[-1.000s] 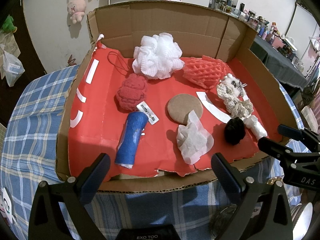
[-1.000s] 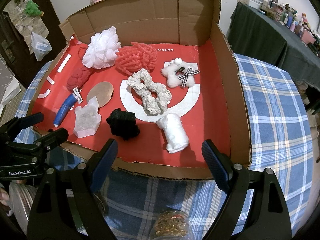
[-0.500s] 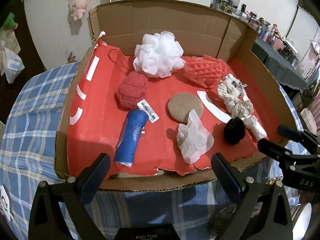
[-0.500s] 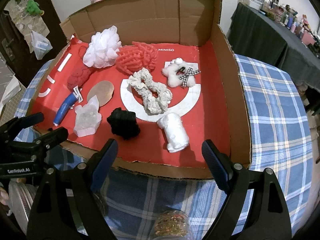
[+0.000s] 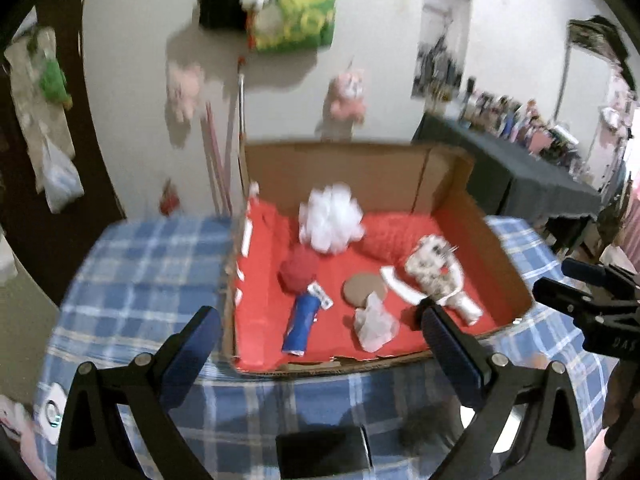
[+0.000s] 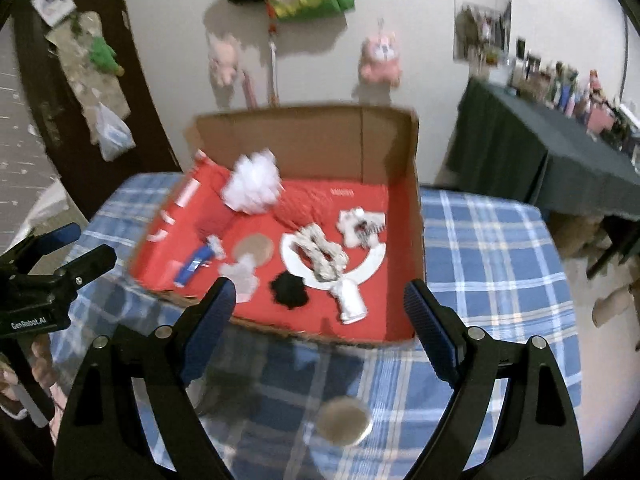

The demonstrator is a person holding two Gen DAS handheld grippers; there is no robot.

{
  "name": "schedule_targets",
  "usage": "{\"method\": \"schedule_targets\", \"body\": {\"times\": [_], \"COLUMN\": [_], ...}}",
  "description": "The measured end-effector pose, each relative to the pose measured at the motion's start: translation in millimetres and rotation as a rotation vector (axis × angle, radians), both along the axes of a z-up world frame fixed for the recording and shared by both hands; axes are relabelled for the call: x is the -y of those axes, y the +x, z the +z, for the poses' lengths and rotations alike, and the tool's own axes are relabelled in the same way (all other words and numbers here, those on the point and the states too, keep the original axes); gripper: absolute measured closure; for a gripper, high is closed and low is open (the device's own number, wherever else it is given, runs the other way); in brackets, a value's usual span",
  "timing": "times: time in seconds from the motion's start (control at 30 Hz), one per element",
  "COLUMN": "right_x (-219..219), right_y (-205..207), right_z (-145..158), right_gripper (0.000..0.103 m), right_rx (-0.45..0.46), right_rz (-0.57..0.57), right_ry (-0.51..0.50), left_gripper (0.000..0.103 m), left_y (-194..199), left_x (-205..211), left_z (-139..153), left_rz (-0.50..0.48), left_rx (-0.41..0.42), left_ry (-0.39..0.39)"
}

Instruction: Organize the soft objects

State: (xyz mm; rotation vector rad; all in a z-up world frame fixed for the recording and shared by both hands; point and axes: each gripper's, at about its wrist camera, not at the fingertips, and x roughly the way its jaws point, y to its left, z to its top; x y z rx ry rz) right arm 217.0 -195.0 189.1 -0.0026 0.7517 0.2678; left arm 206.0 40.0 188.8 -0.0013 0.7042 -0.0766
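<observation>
Well beyond both gaping grippers [image 6: 316, 304], boxed soft objects [image 6: 320, 252].

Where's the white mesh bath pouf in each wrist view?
Left wrist: white mesh bath pouf at the box's back, centre of frame.
Right wrist: same pouf at the back left of the box.
Shared landmark: round brown cardboard disc in front of it.

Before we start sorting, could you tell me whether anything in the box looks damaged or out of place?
The cardboard box's near wall is folded flat, and the red liner's front edge looks ragged. The soft items lie scattered loosely inside. Nothing has spilled onto the tablecloth.
</observation>
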Motion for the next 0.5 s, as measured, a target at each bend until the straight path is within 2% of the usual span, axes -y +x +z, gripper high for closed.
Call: {"method": "schedule_targets", "body": {"times": [0.1, 0.23, 0.33, 0.5], "right_x": [2, 2, 3, 0], "right_y": [-39, -87, -118, -148], "right_z": [12, 6, -12, -49], "right_gripper": [0.008, 0.004, 0.004, 0.004], "right_rx": [0.085, 0.163, 0.206, 0.240], "right_rz": [0.007, 0.000, -0.028, -0.086], "right_ry": [0.010, 0.022, 0.010, -0.016], "left_gripper": [0.000, 0.000, 0.000, 0.000], "left_y": [-42, -91, -116, -134], "left_x": [6, 15, 18, 18], "left_z": [14, 6, -10, -45], "left_rz": [-0.011, -0.021, -0.044, -0.049], "left_rx": [0.097, 0.172, 0.171, 0.115], "left_ry": [0.028, 0.039, -0.003, -0.079]}}
